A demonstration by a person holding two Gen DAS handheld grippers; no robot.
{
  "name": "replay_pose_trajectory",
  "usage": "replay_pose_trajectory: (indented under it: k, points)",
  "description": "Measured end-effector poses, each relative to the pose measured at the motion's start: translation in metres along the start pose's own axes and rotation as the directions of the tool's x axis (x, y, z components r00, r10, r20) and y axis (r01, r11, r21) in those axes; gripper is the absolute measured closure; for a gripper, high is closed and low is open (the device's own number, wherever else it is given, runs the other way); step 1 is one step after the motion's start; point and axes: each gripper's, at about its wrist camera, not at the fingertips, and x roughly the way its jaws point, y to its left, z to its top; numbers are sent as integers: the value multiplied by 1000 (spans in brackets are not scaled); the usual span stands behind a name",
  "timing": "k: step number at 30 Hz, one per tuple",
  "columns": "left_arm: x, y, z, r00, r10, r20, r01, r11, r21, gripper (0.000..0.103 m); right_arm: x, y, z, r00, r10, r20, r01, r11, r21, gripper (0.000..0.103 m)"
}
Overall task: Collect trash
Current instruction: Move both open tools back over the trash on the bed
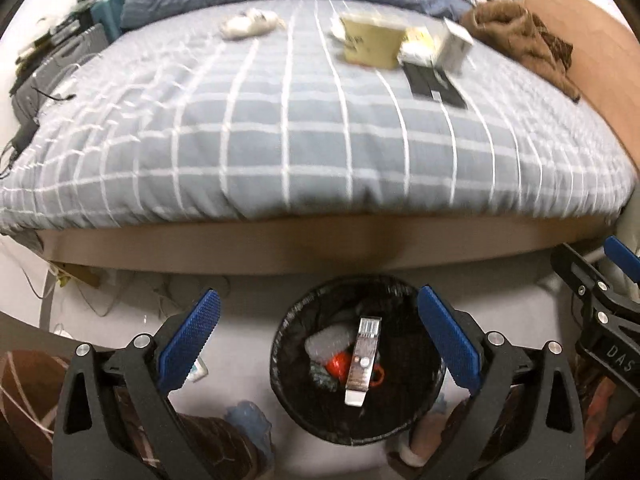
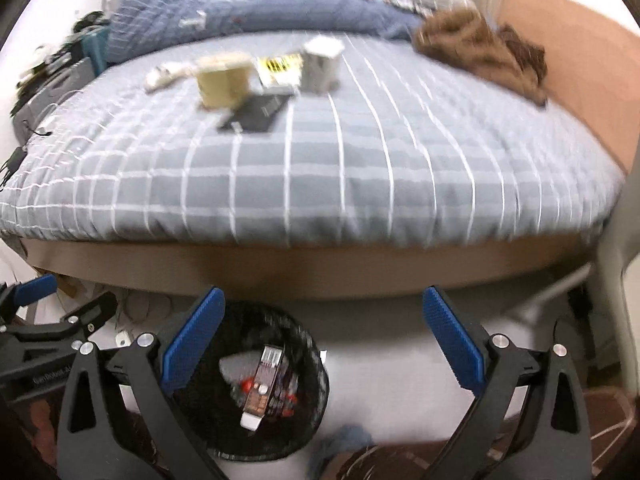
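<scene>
A round bin [image 1: 285, 376] with a black liner stands on the floor at the foot of the bed, directly under my left gripper [image 1: 318, 299], which is open and empty. In the bin lie a long narrow box [image 1: 362, 360], red scraps and clear plastic. My right gripper [image 2: 322, 297] is also open and empty, with the bin [image 2: 320, 384] below its left finger. On the bed lie a beige tub [image 1: 372, 42], a white box [image 1: 454, 46], a yellow packet [image 1: 418, 42], a flat black packet [image 1: 434, 84] and a crumpled white tissue [image 1: 250, 24].
The bed [image 1: 304, 140] has a grey checked cover and a brown frame. A brown cloth [image 1: 520, 40] lies at its far right and pillows at the head. Cables and clutter run along the left side. A blue item [image 1: 248, 420] lies on the floor beside the bin.
</scene>
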Motion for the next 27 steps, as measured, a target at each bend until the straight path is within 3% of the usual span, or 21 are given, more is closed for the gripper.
replay_pose_trajectory:
  k: [11, 27]
  points:
    - [-12, 23, 49, 995, 36, 97, -34, 999, -21, 6, 1, 23, 47, 994, 64, 85, -62, 998, -29, 8]
    - [15, 66, 126, 992, 53, 118, -42, 995, -91, 6, 39, 66, 112, 987, 112, 119, -104, 992, -77, 8]
